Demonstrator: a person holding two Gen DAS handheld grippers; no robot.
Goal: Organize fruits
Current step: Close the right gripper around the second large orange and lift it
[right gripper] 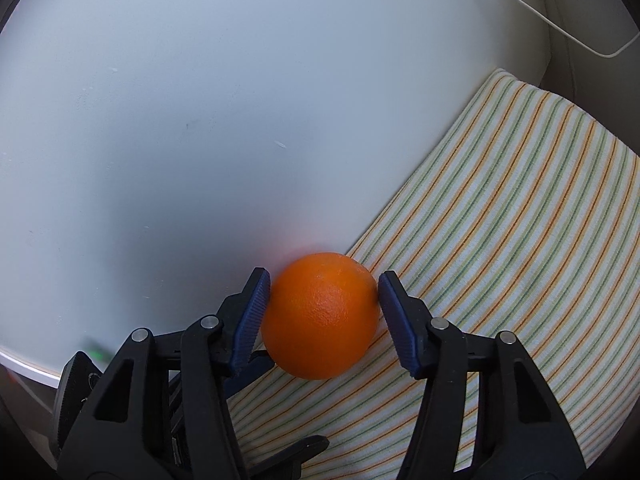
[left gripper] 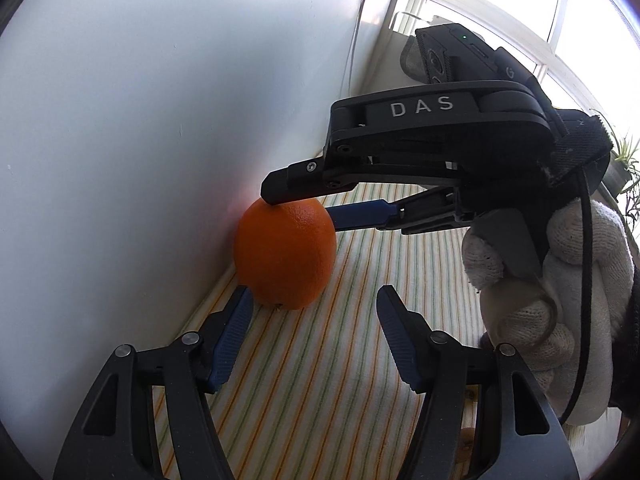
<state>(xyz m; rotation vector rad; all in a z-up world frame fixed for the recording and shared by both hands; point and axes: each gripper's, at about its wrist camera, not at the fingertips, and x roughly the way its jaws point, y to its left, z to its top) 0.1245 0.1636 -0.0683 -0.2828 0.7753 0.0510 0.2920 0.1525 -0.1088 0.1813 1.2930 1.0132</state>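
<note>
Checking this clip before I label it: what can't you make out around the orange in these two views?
- Contact: right wrist view shows the right gripper pads flanking the orange; whether they press is unclear.
- Orange's far side: hidden against the white wall.
- Other fruits, any container: outside both frames.
- Left gripper: open, orange beyond its tips.

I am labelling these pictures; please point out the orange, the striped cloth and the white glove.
orange [right gripper: 320,320]: right wrist view, middle of peel.
striped cloth [right gripper: 500,220]: right wrist view, bare stripes.
white glove [left gripper: 520,320]: left wrist view, knit fingers.

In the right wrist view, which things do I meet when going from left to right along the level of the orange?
White wall → left blue pad → orange → right blue pad → striped cloth.
</note>
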